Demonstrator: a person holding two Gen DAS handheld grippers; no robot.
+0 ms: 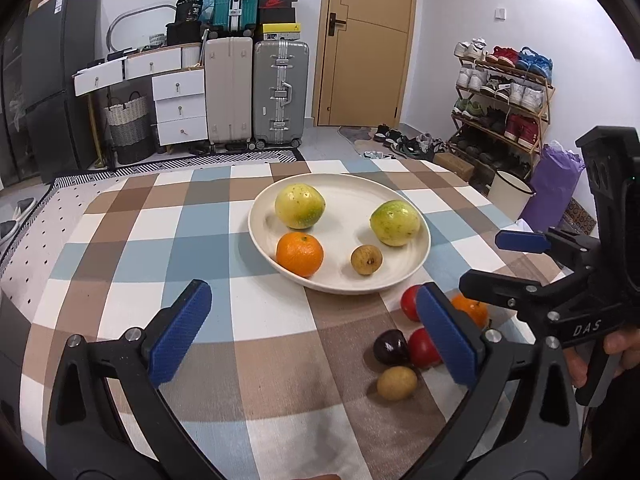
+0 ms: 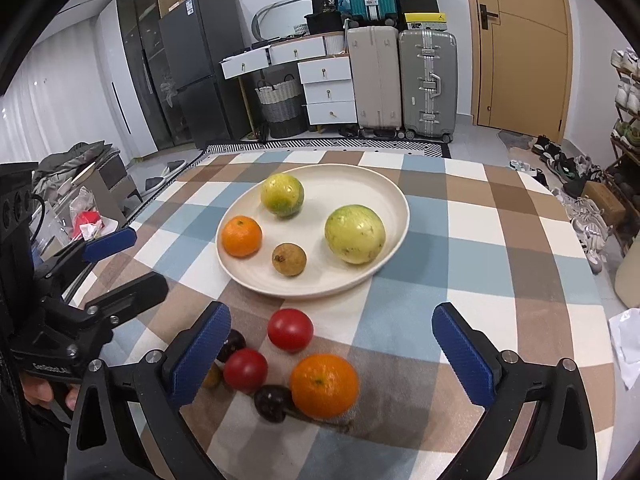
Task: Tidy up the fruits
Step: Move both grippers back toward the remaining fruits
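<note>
White plate [image 2: 394,200] holding four fruits; left gripper [image 1: 316,336] and right gripper [image 2: 340,354] wide open, empty. Next: closing on loose orange [image 2: 324,385].

I see bare checked bench [image 1: 168,240] open to the left of the plate [image 1: 416,216] and between my left fingers [image 1: 180,336], while loose fruit [image 2: 290,329] crowds the near strip before the plate, with the other tool [image 1: 560,276] close on the right.
</note>
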